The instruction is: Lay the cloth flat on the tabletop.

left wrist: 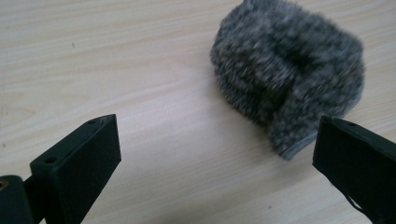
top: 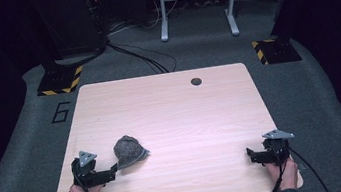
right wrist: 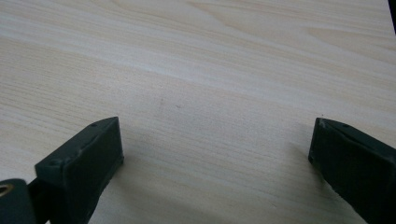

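A grey fuzzy knitted cloth (top: pixel 129 150) lies bunched on the light wooden table (top: pixel 171 116), near its front left. My left gripper (top: pixel 113 172) sits just in front of it, open, jaws pointing right toward the cloth. In the left gripper view the cloth (left wrist: pixel 289 74) lies ahead and to the right, its folded edge close to the right jaw, with nothing between the open left gripper (left wrist: pixel 217 149). My right gripper (top: pixel 251 155) rests at the front right, open over bare wood; the right gripper view shows this gripper (right wrist: pixel 215 149) with its jaws wide apart.
A dark round hole (top: pixel 196 81) marks the table's far side. Beyond the table are grey carpet, black cables (top: pixel 145 59), a white frame (top: pixel 195 1) and yellow-black striped stand bases (top: pixel 60 81). A person's hands hold both grippers at the front edge.
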The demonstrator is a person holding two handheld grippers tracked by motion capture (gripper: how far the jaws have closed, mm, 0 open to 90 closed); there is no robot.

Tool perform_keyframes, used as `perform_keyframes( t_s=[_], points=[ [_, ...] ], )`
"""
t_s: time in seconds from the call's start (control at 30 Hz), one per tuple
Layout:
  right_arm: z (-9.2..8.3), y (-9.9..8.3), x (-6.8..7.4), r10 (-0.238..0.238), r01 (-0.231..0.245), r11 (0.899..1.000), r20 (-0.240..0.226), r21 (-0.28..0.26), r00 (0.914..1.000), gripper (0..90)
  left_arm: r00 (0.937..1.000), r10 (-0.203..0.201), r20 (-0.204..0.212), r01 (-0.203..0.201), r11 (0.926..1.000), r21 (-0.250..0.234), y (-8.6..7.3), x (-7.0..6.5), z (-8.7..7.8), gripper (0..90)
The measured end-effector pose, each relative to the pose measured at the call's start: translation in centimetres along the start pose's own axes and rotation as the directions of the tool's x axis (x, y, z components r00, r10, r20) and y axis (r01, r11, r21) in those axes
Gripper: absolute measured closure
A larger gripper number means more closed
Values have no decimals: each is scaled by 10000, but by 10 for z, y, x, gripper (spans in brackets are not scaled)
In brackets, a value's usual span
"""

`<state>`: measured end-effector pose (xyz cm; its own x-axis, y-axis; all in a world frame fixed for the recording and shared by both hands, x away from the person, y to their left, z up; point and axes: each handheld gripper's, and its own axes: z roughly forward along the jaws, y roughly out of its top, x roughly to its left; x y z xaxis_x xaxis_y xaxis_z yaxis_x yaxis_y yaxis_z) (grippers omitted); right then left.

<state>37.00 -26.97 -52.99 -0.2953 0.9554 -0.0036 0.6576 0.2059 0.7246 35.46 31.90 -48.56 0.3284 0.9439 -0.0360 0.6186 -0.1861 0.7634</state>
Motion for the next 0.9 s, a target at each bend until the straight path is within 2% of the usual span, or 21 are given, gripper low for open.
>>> perform_keyframes(
  t_s=[0.07,0.13,0.2,0.27,0.33,0.37,0.43,0.5,0.63,0.67,0.77,0.8,0.83,0.9],
  points=[
    [0,0,0,-5,5,10000,2,-2,10000,27,9997,247,-56,-248,9996,-95,8,-4,-3,15],
    [0,0,0,26,-26,10000,3,8,10000,27,9996,277,69,-275,9994,-192,15,-7,-2,20],
    [0,0,0,24,-24,10000,1,4,10000,27,9985,537,41,-536,9983,-236,23,-13,0,25],
    [0,0,0,13,-13,10000,4,7,10000,28,9974,680,254,-675,9975,-205,28,-16,3,23],
    [-1,0,0,-17,17,10000,-14,9,10000,33,9962,859,162,-854,9959,-305,33,-22,9,27],
    [-1,0,1,-12,12,10000,-18,6,10000,33,9953,912,327,-905,9957,-219,36,-24,13,27],
    [-1,0,0,-25,25,10000,-18,4,10000,34,9939,1057,317,-1053,9943,-152,39,-28,22,27],
    [-1,0,0,-28,28,10000,-25,5,10000,36,9927,1095,504,-1096,9940,1,42,-32,30,28],
    [-1,0,1,-33,33,10000,-27,-4,10000,38,9910,1224,549,-1238,9920,234,45,-38,43,45],
    [-1,0,1,-23,23,10000,-26,0,10000,39,9868,1519,560,-1546,9869,466,45,-43,50,71],
    [-1,0,1,-23,23,10000,-25,-1,10000,39,9863,1600,410,-1623,9850,586,43,-48,55,104],
    [-1,0,0,-36,36,10000,-25,-8,10000,40,9823,1858,242,-1870,9801,660,41,-49,58,135],
    [-1,0,1,-26,26,10000,-37,-3,10000,40,9840,1763,240,-1776,9817,683,39,-50,58,144],
    [-1,0,0,-37,37,10000,-40,-9,10000,41,9837,1793,141,-1798,9815,655,37,-49,59,148]
  ],
)
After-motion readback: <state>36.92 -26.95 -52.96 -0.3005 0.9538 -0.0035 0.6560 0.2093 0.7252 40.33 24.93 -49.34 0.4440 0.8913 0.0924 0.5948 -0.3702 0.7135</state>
